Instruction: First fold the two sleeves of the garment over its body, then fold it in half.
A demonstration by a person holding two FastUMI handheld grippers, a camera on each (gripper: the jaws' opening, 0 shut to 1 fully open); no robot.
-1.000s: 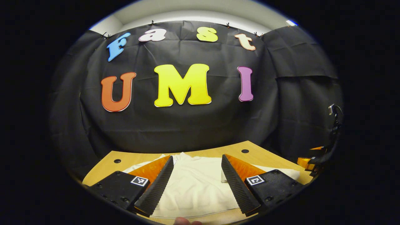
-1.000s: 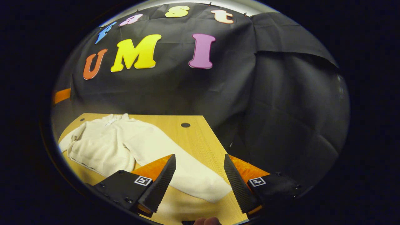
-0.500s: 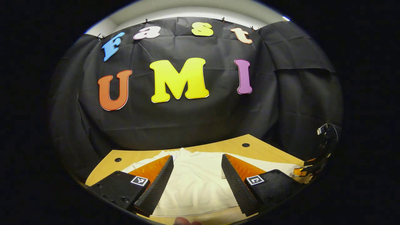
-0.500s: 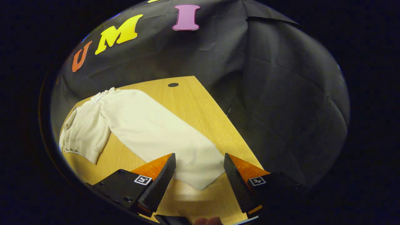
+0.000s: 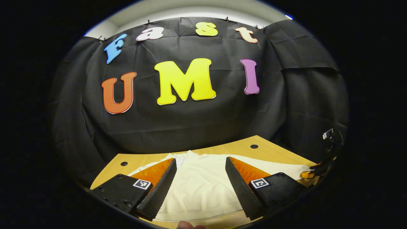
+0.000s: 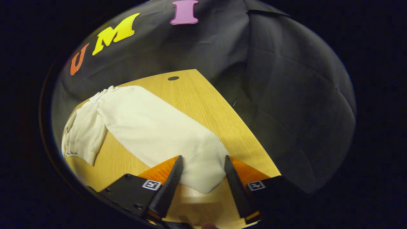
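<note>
A cream long-sleeved garment (image 5: 200,187) lies flat on the wooden table (image 5: 273,152). My left gripper (image 5: 200,161) hovers open over its body, with cloth showing between the fingers. In the right gripper view one sleeve (image 6: 152,127) stretches from the bunched body (image 6: 82,133) towards me, and its cuff (image 6: 205,173) lies between the fingers of my right gripper (image 6: 203,158). That gripper is open, low over the cuff, its jaws a little wider than the cuff. The right gripper (image 5: 321,165) also shows at the far right of the left gripper view, by the sleeve end.
The table (image 6: 206,105) has small round holes (image 6: 173,78) near its back corners. Its right edge runs close beside the sleeve, with the black booth cloth hanging just beyond. A fingertip (image 5: 186,225) shows at the bottom of the left gripper view.
My right gripper has tilted down and come close over the sleeve cuff, and its fingers have drawn slightly together. The left gripper has hardly moved.
</note>
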